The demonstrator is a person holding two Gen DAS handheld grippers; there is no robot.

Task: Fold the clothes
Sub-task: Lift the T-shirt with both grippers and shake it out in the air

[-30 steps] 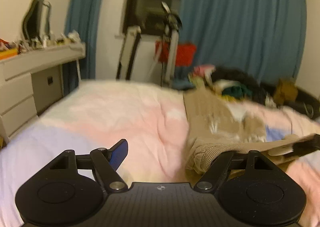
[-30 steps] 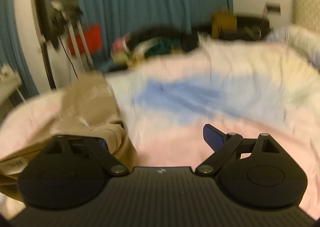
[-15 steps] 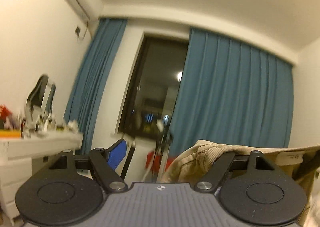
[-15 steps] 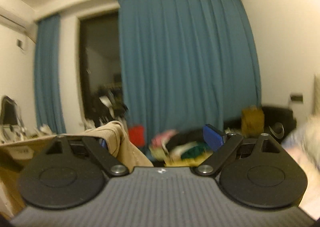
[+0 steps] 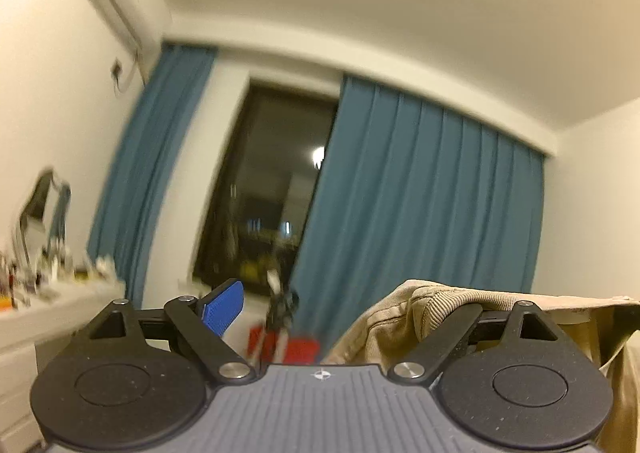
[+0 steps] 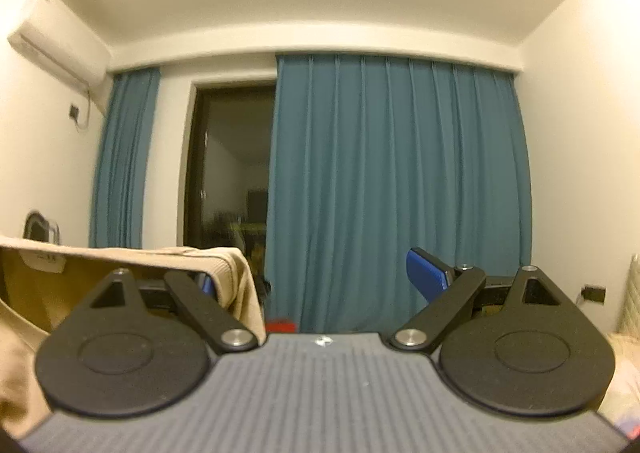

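Evidently, with both jaws spread wide, we risked the beige corduroy garment (image 5: 432, 313) sliding off, since it only draped over the left hand-held gripper (image 5: 340, 305)'s right finger and the right hand-held gripper (image 6: 320, 277)'s left finger. We held both raised and tilted up toward the blue curtains (image 6: 392, 181), the waistband stretched between them.

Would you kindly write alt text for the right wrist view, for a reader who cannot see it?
The right gripper, jaws wide apart, has a tan corduroy garment draped over its left finger, lifted high. Behind hang teal curtains beside a dark glass door, with an air conditioner on the left wall.
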